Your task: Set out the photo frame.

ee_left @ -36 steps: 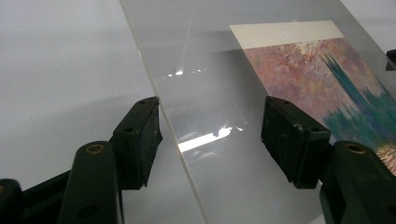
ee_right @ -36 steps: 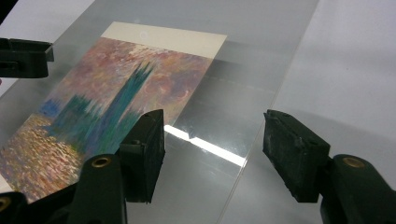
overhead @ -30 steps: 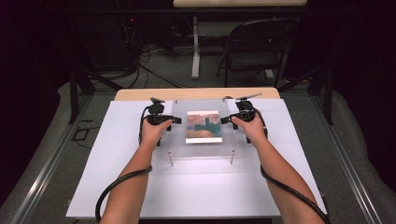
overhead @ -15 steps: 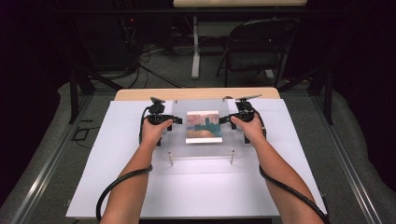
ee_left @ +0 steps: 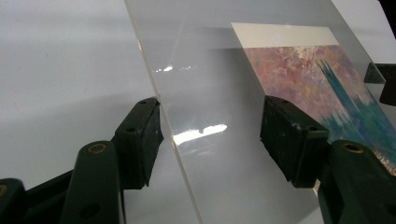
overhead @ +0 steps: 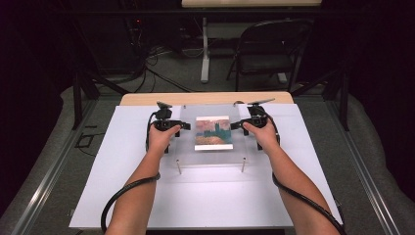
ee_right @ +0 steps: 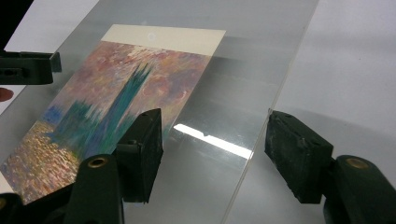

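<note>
The clear acrylic sheet (overhead: pixel 213 134) covering the painted print (overhead: pixel 213 132) is lying between the left gripper (ee_left: pixel 212 135) and right gripper (ee_right: pixel 215 144), both standing wide open around its edges, not yet gripping, so lifting is remaining.

A white table (overhead: pixel 205 196) stands on grey floor (overhead: pixel 176 73). Beyond it stand a dark folding chair (overhead: pixel 266 54), a white desk leg (overhead: pixel 205 49) and loose cables (overhead: pixel 156 63).

Open tongs (ee_left: pixel 212 140) straddle the clear sheet's (ee_left: pixel 205 93) edge; a painted print (ee_left: pixel 322 79) lies beneath it.
</note>
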`<control>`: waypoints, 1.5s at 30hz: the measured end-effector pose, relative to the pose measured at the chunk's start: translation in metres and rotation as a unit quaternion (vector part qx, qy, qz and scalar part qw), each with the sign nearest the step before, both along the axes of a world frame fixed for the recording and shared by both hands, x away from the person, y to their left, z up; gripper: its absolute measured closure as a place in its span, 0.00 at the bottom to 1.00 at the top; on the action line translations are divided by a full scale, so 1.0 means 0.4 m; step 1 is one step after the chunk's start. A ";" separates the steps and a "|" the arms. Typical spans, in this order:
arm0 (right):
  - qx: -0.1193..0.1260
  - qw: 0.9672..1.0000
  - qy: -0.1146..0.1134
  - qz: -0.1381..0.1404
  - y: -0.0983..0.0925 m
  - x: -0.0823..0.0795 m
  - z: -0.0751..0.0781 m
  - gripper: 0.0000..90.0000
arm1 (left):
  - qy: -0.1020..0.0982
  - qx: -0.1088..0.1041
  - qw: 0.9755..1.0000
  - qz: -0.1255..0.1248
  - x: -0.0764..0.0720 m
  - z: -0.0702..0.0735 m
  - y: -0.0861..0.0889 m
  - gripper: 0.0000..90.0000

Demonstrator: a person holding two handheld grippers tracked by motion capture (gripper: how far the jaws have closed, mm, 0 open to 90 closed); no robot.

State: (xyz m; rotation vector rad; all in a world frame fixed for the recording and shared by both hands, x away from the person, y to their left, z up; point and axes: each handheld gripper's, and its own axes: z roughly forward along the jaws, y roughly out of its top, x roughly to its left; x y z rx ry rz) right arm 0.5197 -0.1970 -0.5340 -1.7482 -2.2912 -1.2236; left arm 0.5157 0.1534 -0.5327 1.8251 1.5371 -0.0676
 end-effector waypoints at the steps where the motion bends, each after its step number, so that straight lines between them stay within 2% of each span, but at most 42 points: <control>1: 0.000 1.000 0.000 0.001 -0.001 0.000 0.000 0.41 | 0.000 0.000 1.000 0.001 0.000 0.000 0.000 0.43; 10: 0.000 1.000 -0.001 -0.006 0.001 -0.003 0.002 0.42 | -0.002 0.004 1.000 -0.001 0.000 0.003 -0.001 0.44; 19: 0.004 1.000 -0.005 -0.005 -0.003 -0.009 0.001 0.42 | -0.005 -0.006 1.000 0.005 -0.004 0.003 0.000 0.46; 23: 0.002 1.000 -0.007 -0.005 -0.004 -0.011 0.003 0.42 | -0.008 0.000 1.000 0.001 -0.004 0.006 0.001 0.46; 28: 0.001 1.000 -0.011 -0.004 -0.004 -0.015 0.008 0.42 | -0.011 -0.008 1.000 0.006 -0.007 0.010 0.004 0.48; 30: -0.001 1.000 -0.021 -0.001 -0.003 -0.019 0.013 0.42 | -0.012 -0.011 1.000 0.006 -0.009 0.014 0.007 0.49; 32: -0.001 1.000 -0.018 -0.003 -0.003 -0.021 0.015 0.42 | -0.014 -0.009 1.000 0.003 -0.010 0.018 0.007 0.49; 39: -0.007 0.999 -0.034 0.004 -0.002 -0.030 0.029 0.42 | -0.022 -0.008 1.000 0.002 -0.017 0.032 0.008 0.51; 45: -0.013 0.999 -0.049 0.003 -0.001 -0.045 0.050 0.44 | -0.032 -0.005 0.999 -0.003 -0.029 0.058 0.011 0.53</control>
